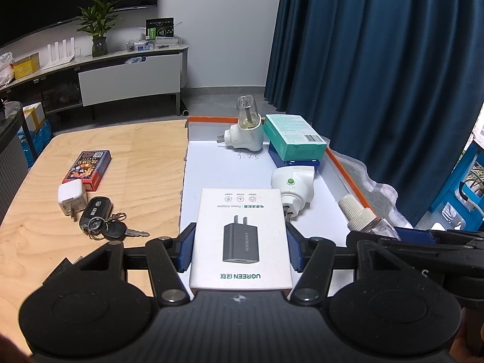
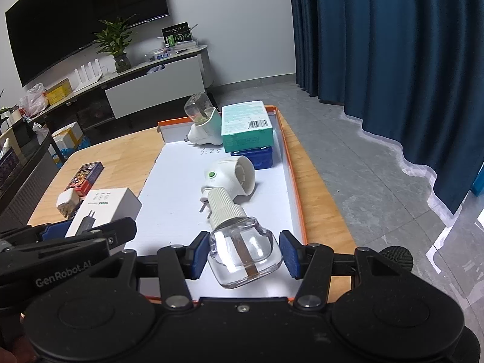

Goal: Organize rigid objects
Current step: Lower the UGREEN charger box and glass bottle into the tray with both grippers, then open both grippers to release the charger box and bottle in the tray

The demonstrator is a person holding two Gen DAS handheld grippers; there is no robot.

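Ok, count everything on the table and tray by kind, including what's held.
boxes: 4 (white box, teal box, blue box, card box)
plug-in vaporizers: 2 (rear vaporizer, near vaporizer)
loose bottle: 1
charger: 1
key bunch: 1
total: 9

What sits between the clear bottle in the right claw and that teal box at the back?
The white plug-in heater, green button up, on the tray; right wrist view.

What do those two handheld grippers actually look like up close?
Both are matte black plastic. The left gripper and the right gripper each have two round discs on the body, metal pivot pins on angular linkage arms, and blue ribbed pads on the fingers. One side reads "GenRobot.AI".
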